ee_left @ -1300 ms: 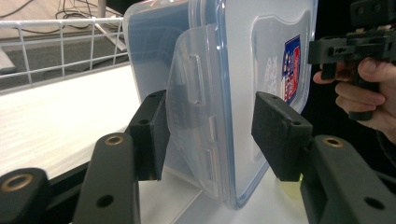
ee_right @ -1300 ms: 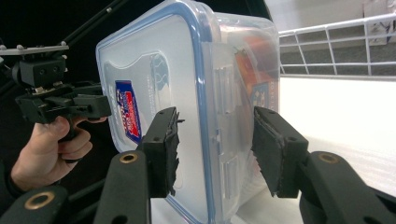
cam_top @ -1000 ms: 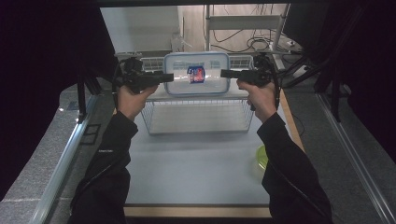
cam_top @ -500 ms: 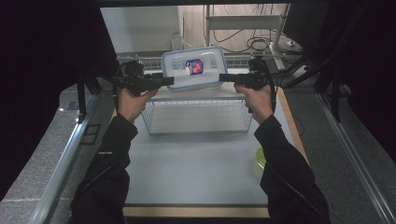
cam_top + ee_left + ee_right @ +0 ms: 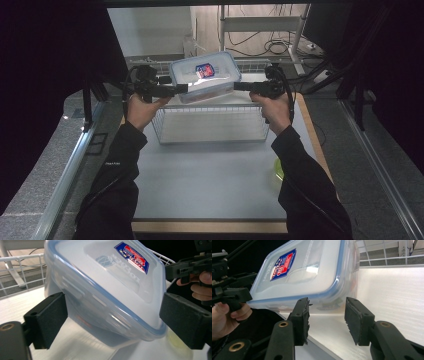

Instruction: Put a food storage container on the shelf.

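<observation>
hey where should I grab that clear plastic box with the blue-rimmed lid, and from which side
Grip the plastic box by its short end walls just under the protruding lid rim, coming in level from each side. It hangs tilted above the wire basket, so opposed tongs would steady it.

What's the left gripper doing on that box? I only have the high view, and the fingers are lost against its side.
Observer: In the left gripper view, the left gripper has just been opening. Its fingers stand wide with the lidded box between them, blurred.
Operator: And the right?
Observer: In the right gripper view, the right gripper has its fingers apart with a bare gap between the pads. The end of the box sits just past their tips, and no pad visibly presses on it.
</observation>
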Demonstrator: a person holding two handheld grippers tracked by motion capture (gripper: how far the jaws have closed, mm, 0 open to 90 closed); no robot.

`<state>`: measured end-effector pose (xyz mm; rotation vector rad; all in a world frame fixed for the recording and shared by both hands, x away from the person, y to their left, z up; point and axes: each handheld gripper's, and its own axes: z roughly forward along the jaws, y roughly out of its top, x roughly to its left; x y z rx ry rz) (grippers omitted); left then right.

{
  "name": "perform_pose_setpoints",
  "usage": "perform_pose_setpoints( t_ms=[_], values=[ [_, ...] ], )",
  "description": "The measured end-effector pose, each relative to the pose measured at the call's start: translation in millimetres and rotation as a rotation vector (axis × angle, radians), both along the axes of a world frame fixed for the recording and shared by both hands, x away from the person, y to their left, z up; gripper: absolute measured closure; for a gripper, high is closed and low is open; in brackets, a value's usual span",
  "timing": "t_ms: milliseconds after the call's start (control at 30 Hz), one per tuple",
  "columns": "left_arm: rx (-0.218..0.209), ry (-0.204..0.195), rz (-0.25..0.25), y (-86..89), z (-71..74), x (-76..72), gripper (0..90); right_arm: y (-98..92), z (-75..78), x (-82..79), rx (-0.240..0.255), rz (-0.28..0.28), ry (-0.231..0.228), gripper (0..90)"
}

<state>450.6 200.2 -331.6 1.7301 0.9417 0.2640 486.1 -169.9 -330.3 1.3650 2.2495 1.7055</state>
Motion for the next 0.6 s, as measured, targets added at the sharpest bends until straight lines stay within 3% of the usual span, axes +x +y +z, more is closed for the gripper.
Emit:
perform_pose_setpoints(
  t_ms=[100, 167, 267, 300, 433, 500, 600],
  values=[
    [0.025, -0.019, 0.052, 5.3, 4.9, -5.2, 8.2, 0.7, -0.2, -0.7, -0.01, 0.0, -0.005, 54.8],
    [0.022, -0.021, 0.046, 7.0, 6.8, -9.1, 10.6, 0.4, 0.2, -1.3, -0.013, 0.0, -0.011, 54.9],
    [0.075, -0.047, 0.04, 5.2, 9.6, -23.0, 13.9, -0.7, 1.2, -3.2, -0.012, 0.0, -0.017, 55.3],
    [0.071, -0.058, 0.044, 5.3, 10.0, -28.8, 16.0, -0.9, 1.4, -4.2, -0.012, 0.003, -0.019, 55.6],
    [0.072, -0.088, 0.05, 4.7, 6.8, -53.2, 31.1, -1.2, 2.8, -9.4, -0.026, 0.011, -0.037, 57.3],
    [0.053, -0.093, 0.033, 4.3, 3.0, -63.4, 47.1, -1.1, 3.9, -12.5, -0.035, 0.013, -0.049, 58.5],
    [0.063, -0.089, 0.005, 0.6, -3.0, -71.0, 64.2, -0.6, 5.3, -15.8, -0.043, 0.021, -0.059, 61.3]
  ],
)
